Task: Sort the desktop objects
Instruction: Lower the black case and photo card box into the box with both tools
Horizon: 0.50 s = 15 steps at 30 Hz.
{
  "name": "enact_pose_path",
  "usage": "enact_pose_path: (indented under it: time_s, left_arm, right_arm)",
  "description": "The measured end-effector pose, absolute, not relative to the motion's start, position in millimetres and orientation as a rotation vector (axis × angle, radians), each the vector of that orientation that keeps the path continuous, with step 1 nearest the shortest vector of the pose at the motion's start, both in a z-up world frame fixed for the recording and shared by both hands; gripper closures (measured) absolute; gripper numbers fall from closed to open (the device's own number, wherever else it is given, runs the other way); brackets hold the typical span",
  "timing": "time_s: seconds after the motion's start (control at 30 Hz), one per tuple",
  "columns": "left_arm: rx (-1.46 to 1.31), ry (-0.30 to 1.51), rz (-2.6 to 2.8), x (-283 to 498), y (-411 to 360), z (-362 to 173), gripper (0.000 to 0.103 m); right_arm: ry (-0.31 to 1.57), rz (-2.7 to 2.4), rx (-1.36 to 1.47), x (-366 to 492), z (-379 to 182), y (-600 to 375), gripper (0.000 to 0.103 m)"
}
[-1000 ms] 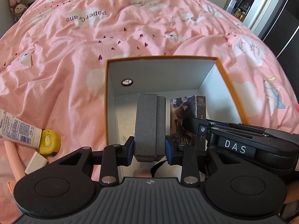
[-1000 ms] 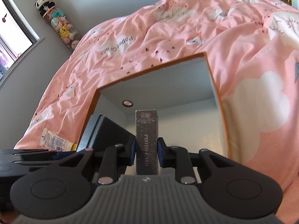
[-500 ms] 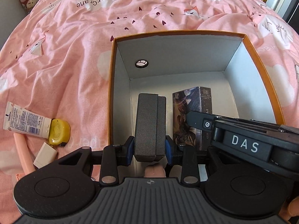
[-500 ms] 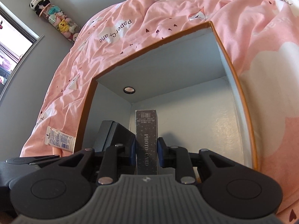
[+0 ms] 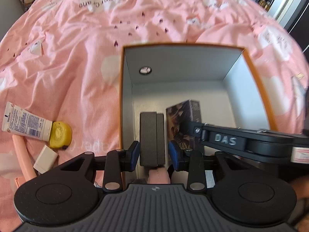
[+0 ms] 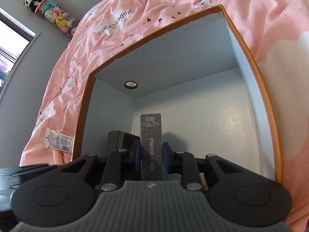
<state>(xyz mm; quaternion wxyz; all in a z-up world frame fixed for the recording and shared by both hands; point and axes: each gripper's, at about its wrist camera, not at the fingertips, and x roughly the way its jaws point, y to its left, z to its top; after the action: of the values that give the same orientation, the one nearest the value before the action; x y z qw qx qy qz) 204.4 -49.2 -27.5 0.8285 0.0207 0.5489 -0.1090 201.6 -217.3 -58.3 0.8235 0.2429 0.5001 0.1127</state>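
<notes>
- Since the earlier frame, the right gripper (image 6: pixel 151 154) has sunk deeper inside the orange-rimmed box (image 5: pixel 256 83).
- Its jaws clamp the photo-card pack (image 6: pixel 151 145), inside the box.
- The left gripper (image 5: pixel 154 152), about half-open, grips the grey case (image 5: pixel 151 135), inside the box's left wall.

Left hand-held gripper (image 5: pixel 154 151) around dark grey case (image 5: pixel 152 138) inside orange-rimmed box (image 5: pixel 126 96); pads possibly not touching.
</notes>
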Motion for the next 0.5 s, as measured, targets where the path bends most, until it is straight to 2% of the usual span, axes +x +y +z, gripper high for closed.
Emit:
enact_pose_path:
  time_s: [0.2, 0.5]
  left_arm:
    - [-0.075, 1.062, -0.236, 193.9, -19.8, -1.1, 0.064]
    - [-0.308, 1.120, -0.230, 190.2, 27.8, -22.8, 0.064]
  right_arm:
    - [1.107, 0.223, 0.471, 210.6, -61.6, -206.9, 0.078]
    - [1.151, 0.228, 0.455, 218.4, -65.7, -188.3, 0.078]
